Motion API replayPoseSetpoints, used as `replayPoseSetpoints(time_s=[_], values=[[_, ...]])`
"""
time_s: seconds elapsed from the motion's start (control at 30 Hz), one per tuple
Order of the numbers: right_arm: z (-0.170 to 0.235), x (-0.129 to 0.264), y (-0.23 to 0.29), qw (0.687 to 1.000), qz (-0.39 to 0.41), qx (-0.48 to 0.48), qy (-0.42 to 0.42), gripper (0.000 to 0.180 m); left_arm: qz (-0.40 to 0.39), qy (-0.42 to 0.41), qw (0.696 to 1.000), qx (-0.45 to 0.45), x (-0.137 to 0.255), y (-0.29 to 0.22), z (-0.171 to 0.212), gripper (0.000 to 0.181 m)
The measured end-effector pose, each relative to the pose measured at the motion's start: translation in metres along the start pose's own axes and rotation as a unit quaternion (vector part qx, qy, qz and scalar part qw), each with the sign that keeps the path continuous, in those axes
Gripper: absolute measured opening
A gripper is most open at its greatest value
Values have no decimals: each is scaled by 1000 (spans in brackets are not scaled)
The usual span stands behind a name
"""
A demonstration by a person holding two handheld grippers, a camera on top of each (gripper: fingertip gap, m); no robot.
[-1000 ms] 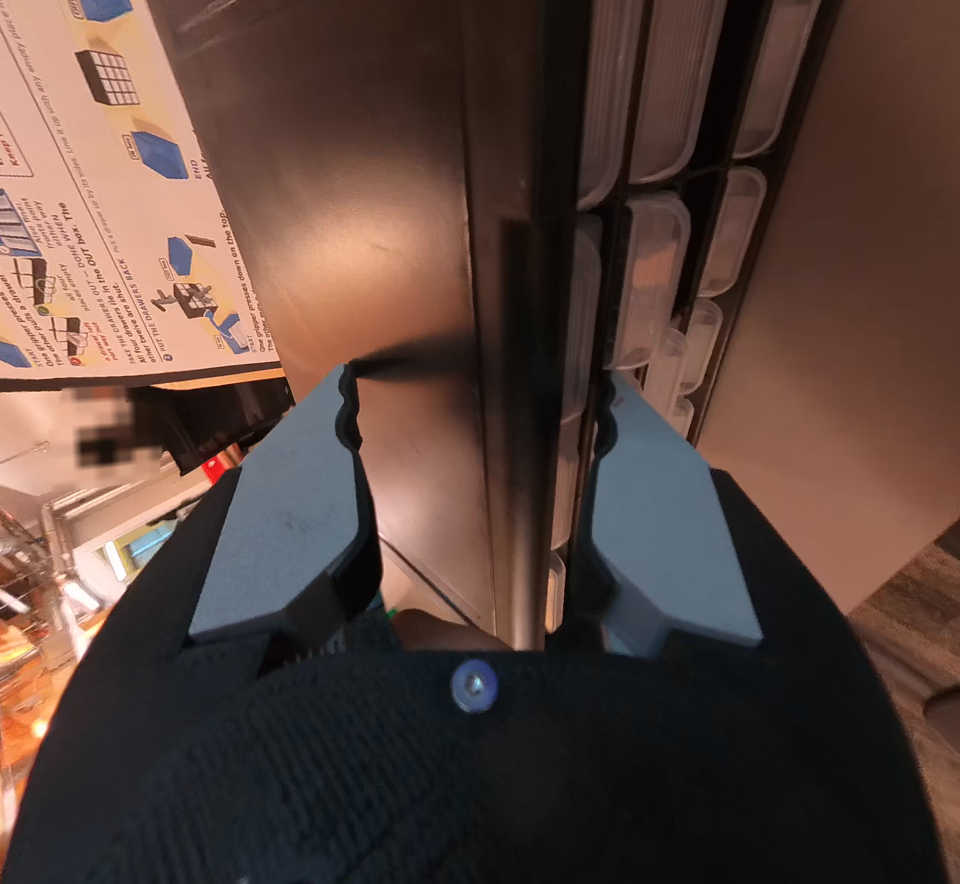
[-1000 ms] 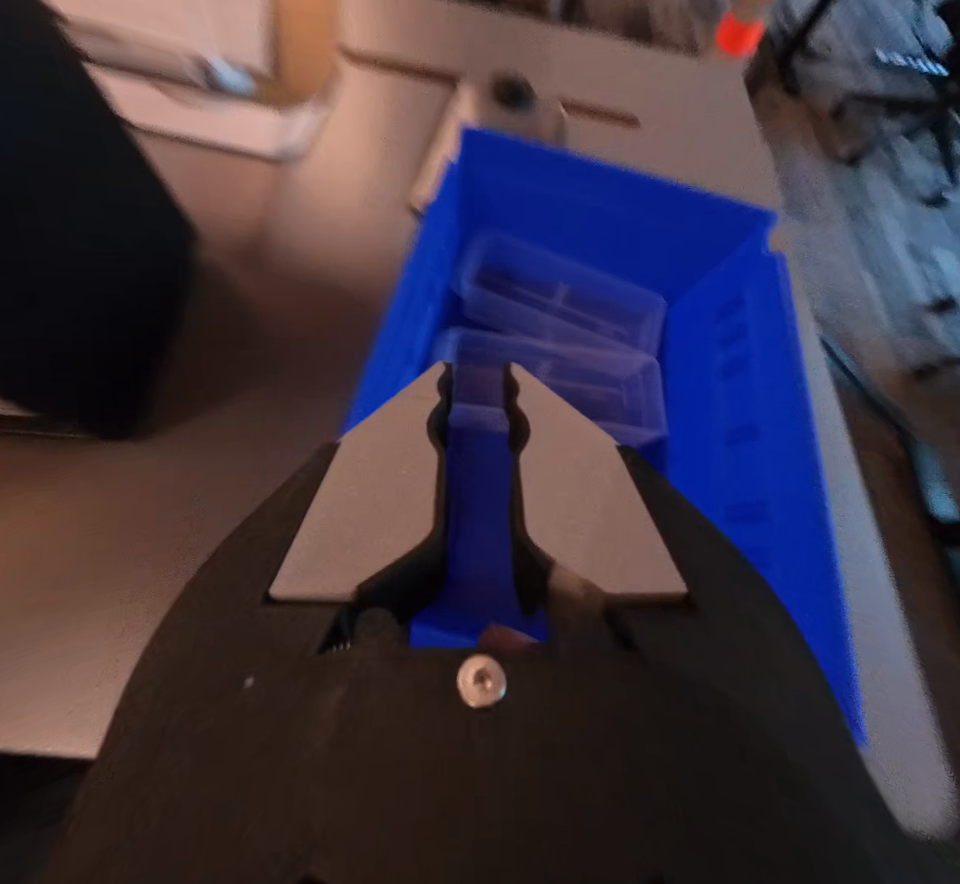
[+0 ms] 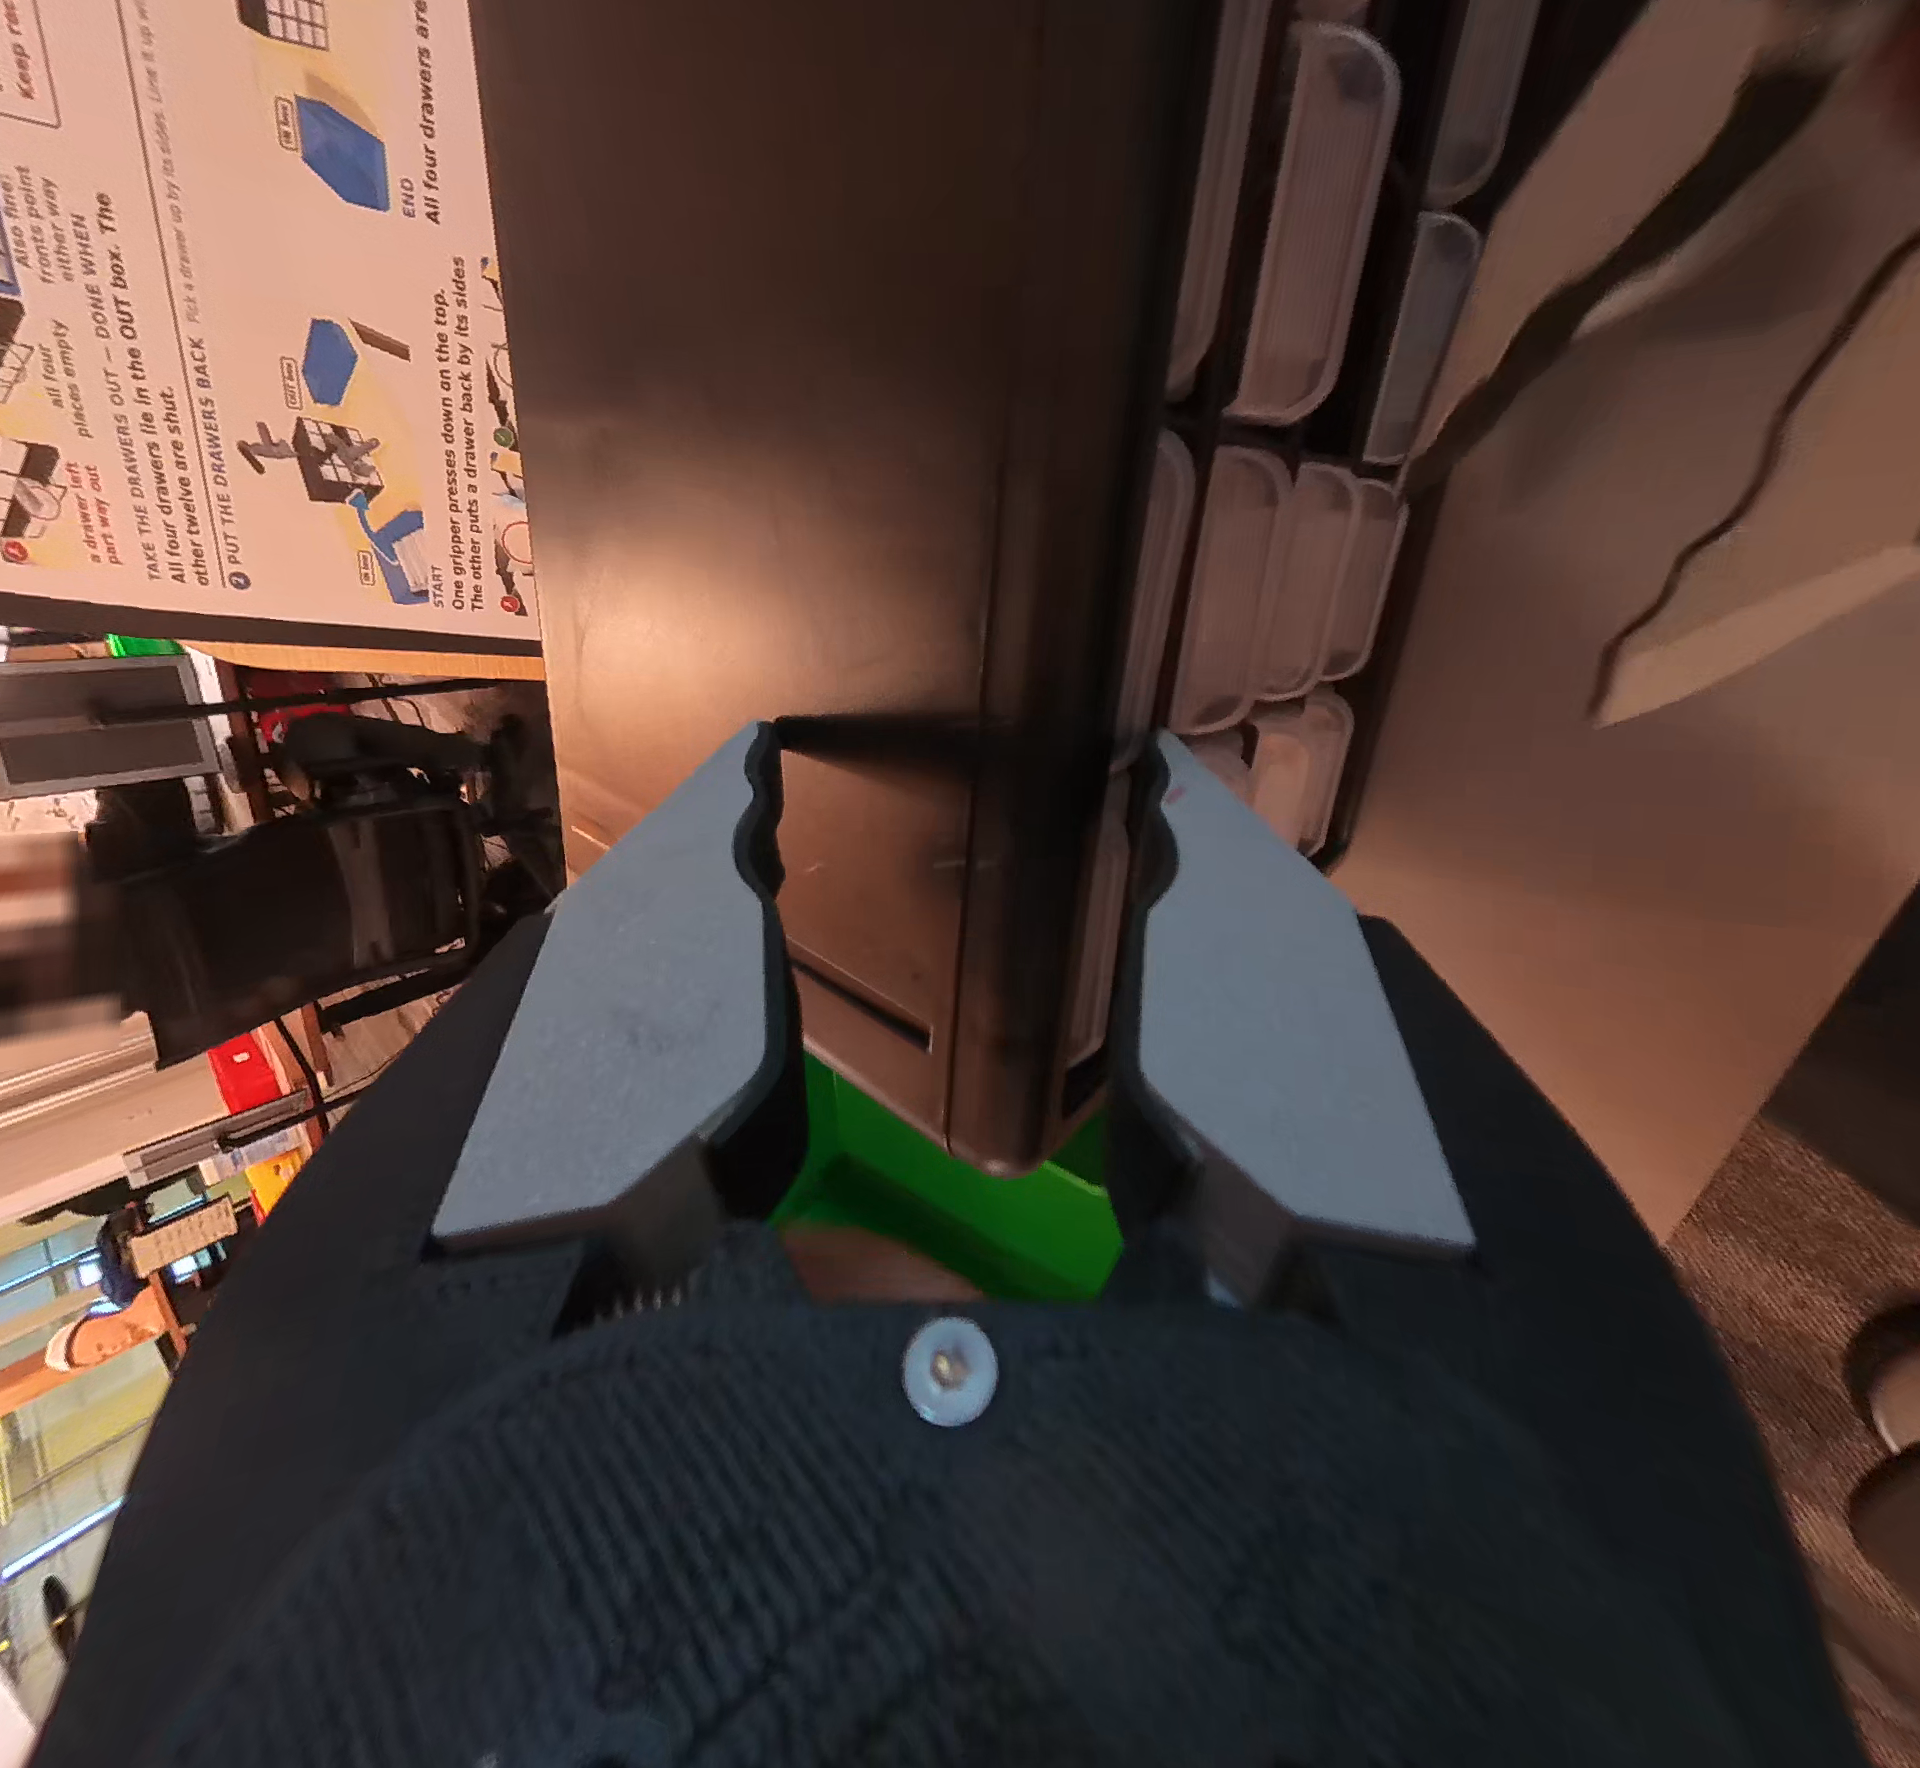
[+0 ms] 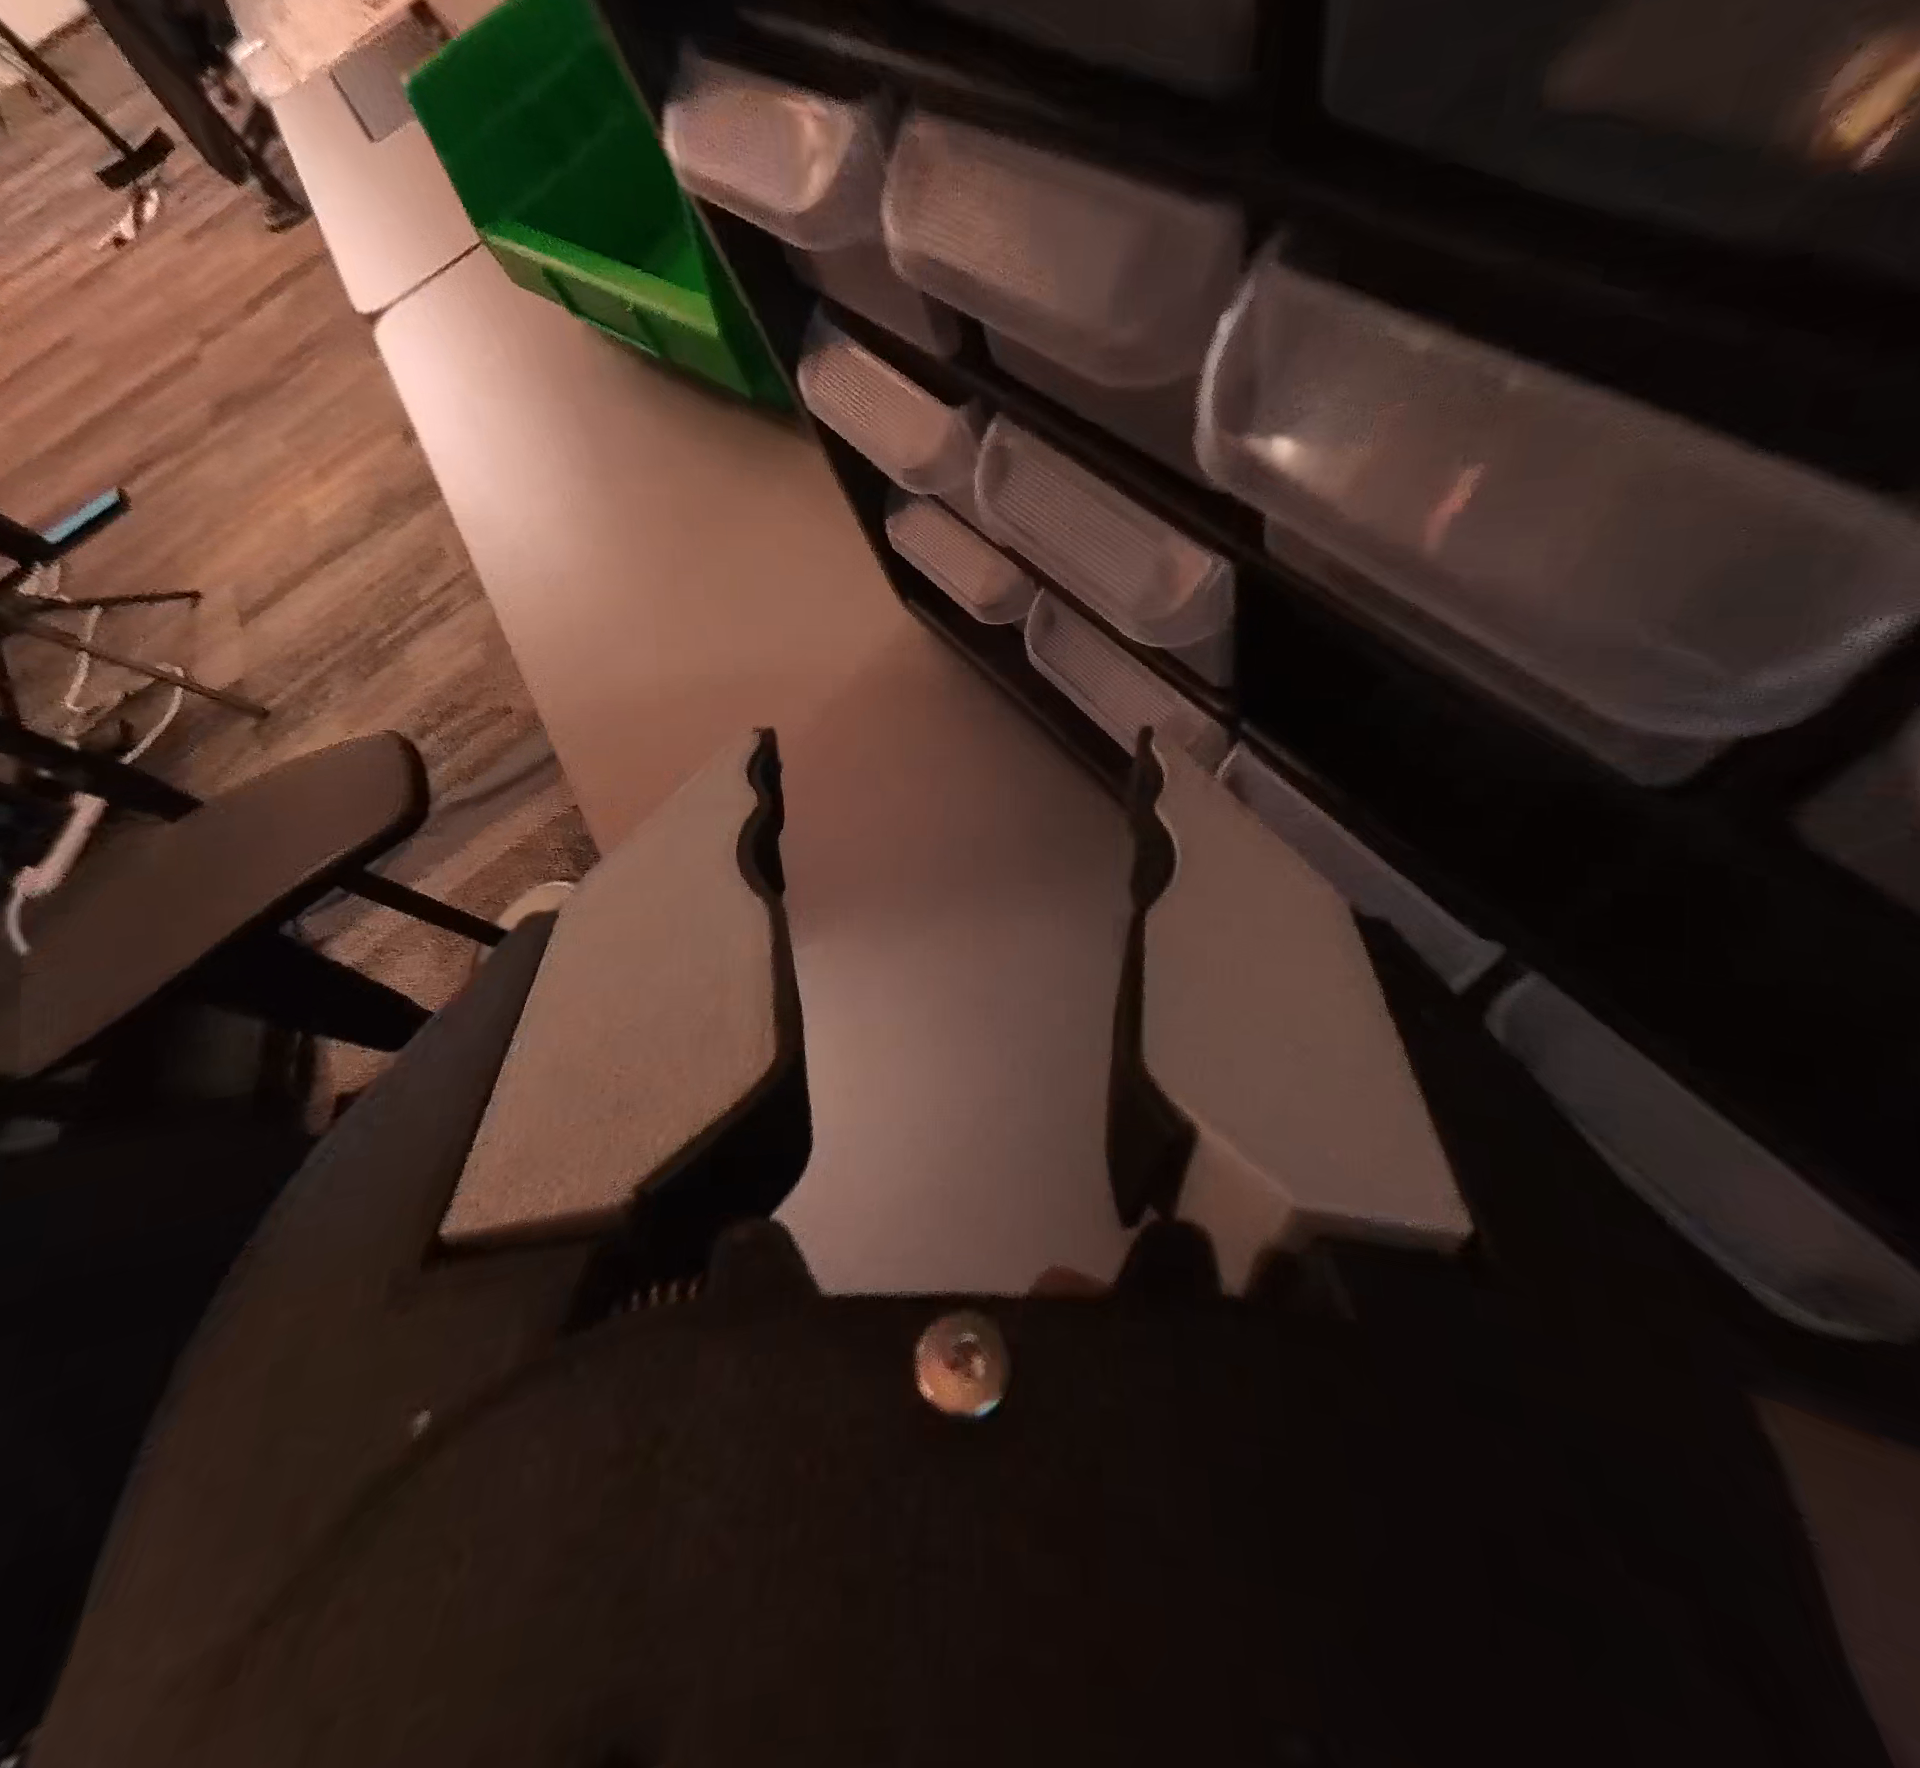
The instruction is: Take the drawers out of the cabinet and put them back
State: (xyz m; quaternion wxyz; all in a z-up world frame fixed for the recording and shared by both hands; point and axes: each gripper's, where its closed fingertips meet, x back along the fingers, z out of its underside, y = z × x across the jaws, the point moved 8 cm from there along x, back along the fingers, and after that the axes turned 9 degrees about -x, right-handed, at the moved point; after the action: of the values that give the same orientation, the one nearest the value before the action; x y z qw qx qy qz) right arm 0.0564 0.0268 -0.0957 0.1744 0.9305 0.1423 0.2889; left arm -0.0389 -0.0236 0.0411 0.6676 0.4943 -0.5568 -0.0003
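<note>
Right gripper (image 4: 954, 845): grey fingers spread wide, nothing between them, only bare pale tabletop (image 4: 665, 513) in the gap at frame centre. Just beyond the right-hand fingertip, up and toward the right edge of the frame: the front of the black plastic cabinet (image 4: 1257, 108), rows of small clear plastic drawers (image 4: 1091, 534) running diagonally from upper centre down to lower right. Nearest drawer front lying close beside that fingertip, long axis along the same diagonal, so roughly crosswise to the finger line; contact not evident. Blur in this view, so exact gap hard to judge. Bright green plastic bin (image 4: 582, 191) farther out at upper left, beside the cabinet's far corner.

Left gripper (image 3: 956, 814): fingers likewise parted, straddling the cabinet's top front edge at frame centre, left finger over the dark glossy top panel (image 3: 790, 316), right finger over the drawer side; whether pressing down or merely hovering, cannot tell. Printed instruction sheet (image 3: 208, 264) at upper left, beyond the panel.

Judgement: right gripper nearer the drawer fronts, hence the likelier one to grasp; a turn toward the frame's right probably needed first.
</note>
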Motion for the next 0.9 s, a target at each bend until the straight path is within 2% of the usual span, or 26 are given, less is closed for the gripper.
replayPoseSetpoints(time_s=[0.13,0.33,0.43,0.6,0.77,0.9], values=[[5,-7,-4,999,-22,-42,-10,64,-3,-7,1000,-8,0,0,1,66],[-3,0,-9,985,-88,-115,-92,71,-7,-2,1000,-25,-1,0,1,66],[-3,-3,-13,977,-118,-147,-96,71,-7,1,1000,-29,-1,0,1,66],[-3,-10,-19,971,-111,-165,-131,53,-12,-13,1000,-19,-2,0,3,65],[-7,-9,-21,958,-89,-209,-174,23,-20,-32,999,-11,-2,-1,5,66],[-3,-11,-25,938,-119,-249,-208,16,-19,-28,999,-16,-2,-1,5,66]])
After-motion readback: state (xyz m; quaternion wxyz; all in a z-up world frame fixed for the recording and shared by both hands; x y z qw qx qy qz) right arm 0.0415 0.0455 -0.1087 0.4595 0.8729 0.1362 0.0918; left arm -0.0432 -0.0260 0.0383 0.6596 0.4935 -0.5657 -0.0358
